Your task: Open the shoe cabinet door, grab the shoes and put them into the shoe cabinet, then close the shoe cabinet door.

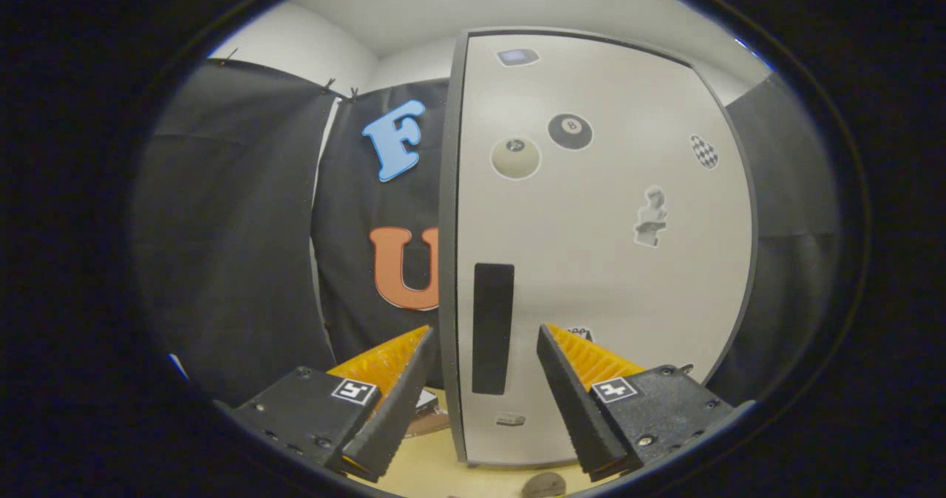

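Note:
The shoe cabinet stands straight ahead with a pale door framed in dark grey, several stickers on it. A black vertical handle sits near the door's left edge, low down. The door looks shut against its frame. My gripper is open, its two fingers spread to either side of the handle's lower half and a little short of it, with nothing held. A bit of a brownish shoe shows behind the left finger, on the wooden floor beside the cabinet's left edge.
The black cloth wall hangs to the left of and behind the cabinet. More black cloth hangs to its right. A light wooden floor runs under the fingers, with a small brown round object on it just below the door.

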`<move>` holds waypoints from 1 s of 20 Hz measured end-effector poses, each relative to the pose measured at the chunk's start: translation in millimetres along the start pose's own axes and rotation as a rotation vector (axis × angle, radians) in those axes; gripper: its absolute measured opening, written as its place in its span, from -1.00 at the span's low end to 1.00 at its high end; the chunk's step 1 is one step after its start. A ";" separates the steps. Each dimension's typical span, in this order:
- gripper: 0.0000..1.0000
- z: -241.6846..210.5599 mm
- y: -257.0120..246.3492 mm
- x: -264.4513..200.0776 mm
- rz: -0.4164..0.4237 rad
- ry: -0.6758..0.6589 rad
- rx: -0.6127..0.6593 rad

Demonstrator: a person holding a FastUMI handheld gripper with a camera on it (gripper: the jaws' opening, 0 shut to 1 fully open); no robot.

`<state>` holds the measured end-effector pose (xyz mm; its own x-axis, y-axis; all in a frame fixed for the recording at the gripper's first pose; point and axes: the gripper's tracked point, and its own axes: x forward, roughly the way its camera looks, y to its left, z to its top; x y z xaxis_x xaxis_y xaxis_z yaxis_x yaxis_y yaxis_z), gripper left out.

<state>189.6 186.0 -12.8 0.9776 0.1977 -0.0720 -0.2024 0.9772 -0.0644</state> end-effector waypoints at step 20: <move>-0.36 -21.1 -9.8 -32.0 0.130 0.065 0.009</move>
<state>159.1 168.5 -30.8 0.9374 0.3172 -0.1436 -0.3258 0.9445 -0.0410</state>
